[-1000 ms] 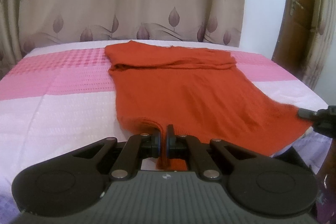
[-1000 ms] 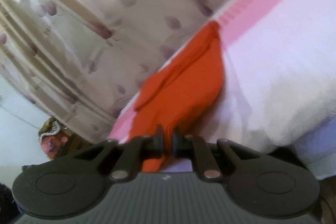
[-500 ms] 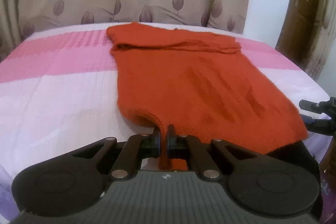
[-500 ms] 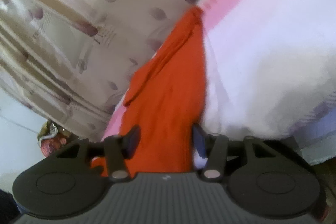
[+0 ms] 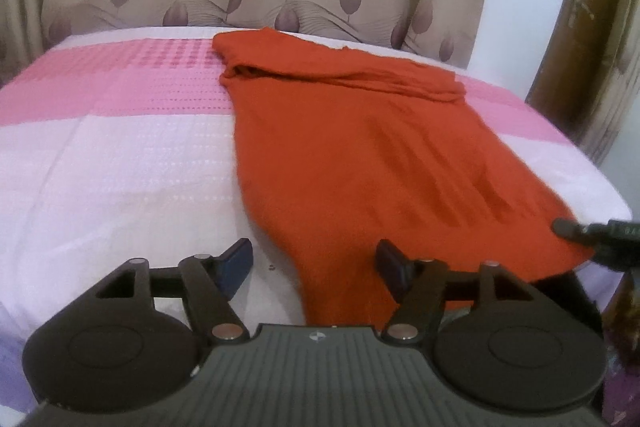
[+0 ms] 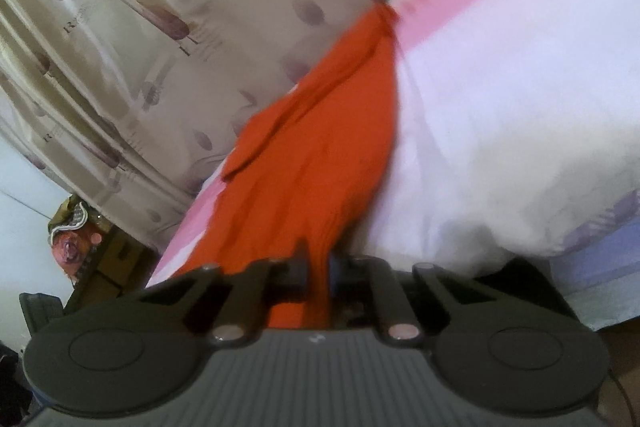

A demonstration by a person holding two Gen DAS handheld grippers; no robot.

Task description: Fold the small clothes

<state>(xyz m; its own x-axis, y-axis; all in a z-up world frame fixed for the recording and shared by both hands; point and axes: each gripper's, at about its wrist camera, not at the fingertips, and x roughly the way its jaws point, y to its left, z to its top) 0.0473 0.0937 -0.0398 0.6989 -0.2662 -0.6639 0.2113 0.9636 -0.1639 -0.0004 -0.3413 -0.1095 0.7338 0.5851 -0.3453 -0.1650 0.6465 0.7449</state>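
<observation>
Left wrist: left hand-held gripper (image 5: 316,261) opening over garment (image 5: 360,155) hem on bed (image 5: 120,167), right hand-held gripper (image 6: 318,267) clamped on hem; best re-grip corners squarely.

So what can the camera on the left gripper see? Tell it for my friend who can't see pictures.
An orange garment lies spread on a pink and white bedspread. The left gripper is at the bottom with its jaws opening, the cloth's near edge between them but not pinched. The right gripper's tip pokes in at the cloth's right corner.
</observation>
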